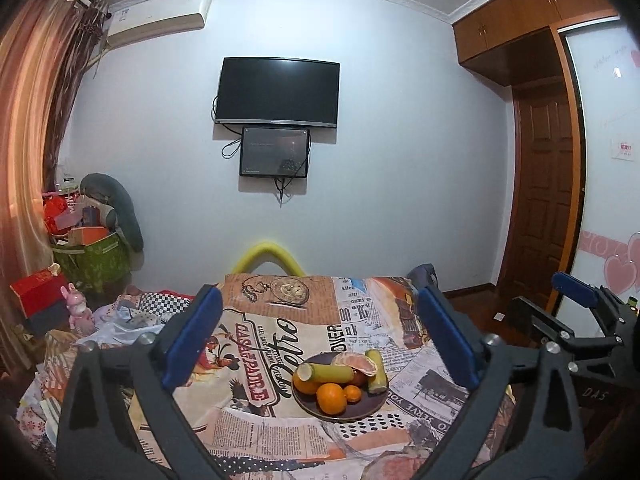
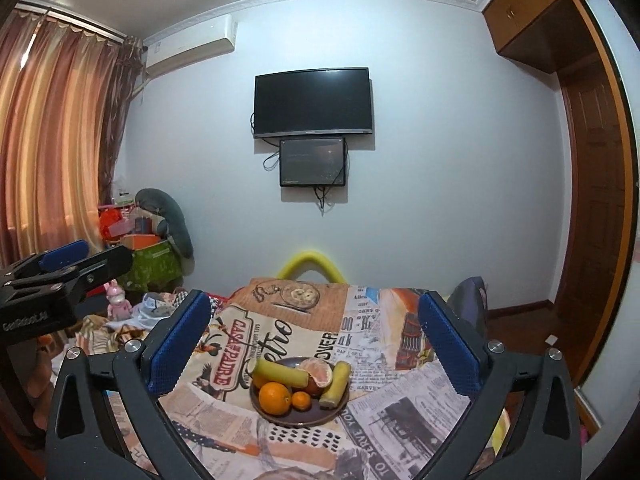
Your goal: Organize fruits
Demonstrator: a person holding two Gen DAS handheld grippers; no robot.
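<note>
1 dark plate (image 1: 362,411) mid-table w/ 2 oranges (image 1: 331,398), 1 small tangerine (image 1: 353,393), 1 peeled one (image 1: 357,363), 2 sugarcane pcs (image 1: 325,373). Left gripper (image 1: 320,340) & right gripper (image 2: 314,344): fingers released, nothing held.

I face a pale wall (image 1: 400,140) with a dark television (image 1: 278,94) at its centre. Left of it hang striped curtains (image 1: 28,128); right of it stand a wooden door (image 1: 546,200) and overhead cupboards (image 1: 516,12).
</note>
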